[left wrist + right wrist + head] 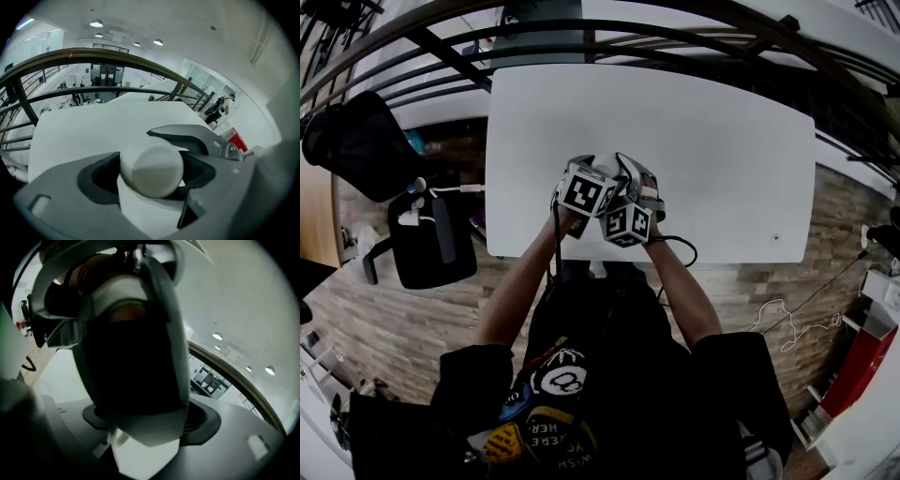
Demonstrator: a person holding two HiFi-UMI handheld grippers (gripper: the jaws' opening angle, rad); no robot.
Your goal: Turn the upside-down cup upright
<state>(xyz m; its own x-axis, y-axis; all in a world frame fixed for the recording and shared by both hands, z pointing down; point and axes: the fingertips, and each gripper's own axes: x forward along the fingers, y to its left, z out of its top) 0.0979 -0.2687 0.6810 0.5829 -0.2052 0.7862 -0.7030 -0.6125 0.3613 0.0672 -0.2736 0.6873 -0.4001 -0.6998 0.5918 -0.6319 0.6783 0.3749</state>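
Observation:
The white cup (152,171) is off the table, lying nearly level between my two grippers above the white table's (694,122) near edge. In the left gripper view its flat base faces the camera. My left gripper (150,177) is open around that end, its dark pads standing clear of the cup wall. In the right gripper view the cup's (150,425) dark mouth faces the camera and fills the frame. My right gripper (150,422) is shut on it near the rim. In the head view the two marker cubes (587,191) (626,225) touch and hide the cup.
A black chair (431,239) stands left of the table, at the person's left. A dark railing (581,33) curves behind the table's far edge. A red object (853,375) stands on the wood floor at the right.

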